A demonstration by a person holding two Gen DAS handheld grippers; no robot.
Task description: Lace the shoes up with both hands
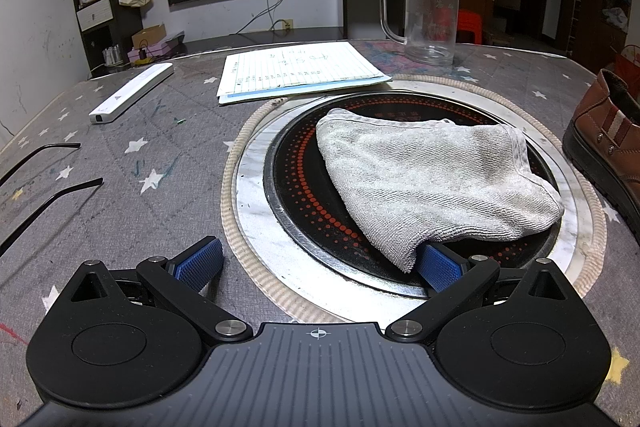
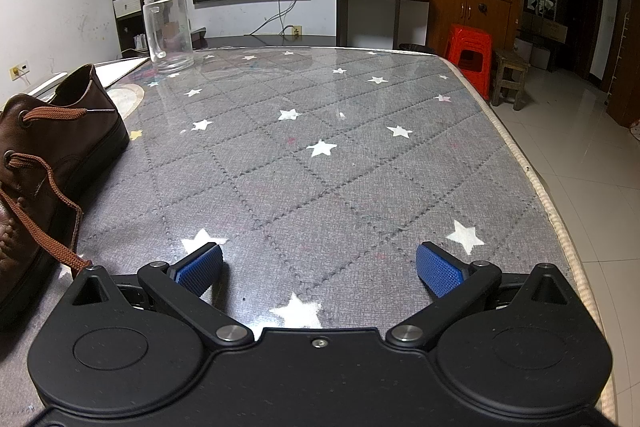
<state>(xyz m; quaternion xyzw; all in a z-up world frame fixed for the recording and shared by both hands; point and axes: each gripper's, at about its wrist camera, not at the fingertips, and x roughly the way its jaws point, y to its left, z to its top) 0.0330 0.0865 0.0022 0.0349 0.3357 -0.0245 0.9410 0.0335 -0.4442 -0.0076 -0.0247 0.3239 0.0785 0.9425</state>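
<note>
A brown leather shoe [image 2: 44, 151] stands at the left edge of the right wrist view, with a brown lace [image 2: 48, 219] hanging loose down its side onto the table. The same shoe's heel [image 1: 604, 147] shows at the right edge of the left wrist view. My right gripper [image 2: 320, 267] is open and empty, low over the table, to the right of the shoe. My left gripper [image 1: 320, 263] is open and empty, to the left of the shoe; its right fingertip [image 1: 438, 267] is partly under the edge of a grey cloth [image 1: 432, 183].
The cloth lies on a round black cooktop [image 1: 304, 179] set in the star-patterned table [image 2: 320, 155]. A clear plastic jug [image 1: 430, 15], paper sheets [image 1: 296, 71], a white remote [image 1: 130, 93] and spectacle arms [image 1: 44, 167] are on the table. The table's right edge [image 2: 532, 171] drops to a tiled floor.
</note>
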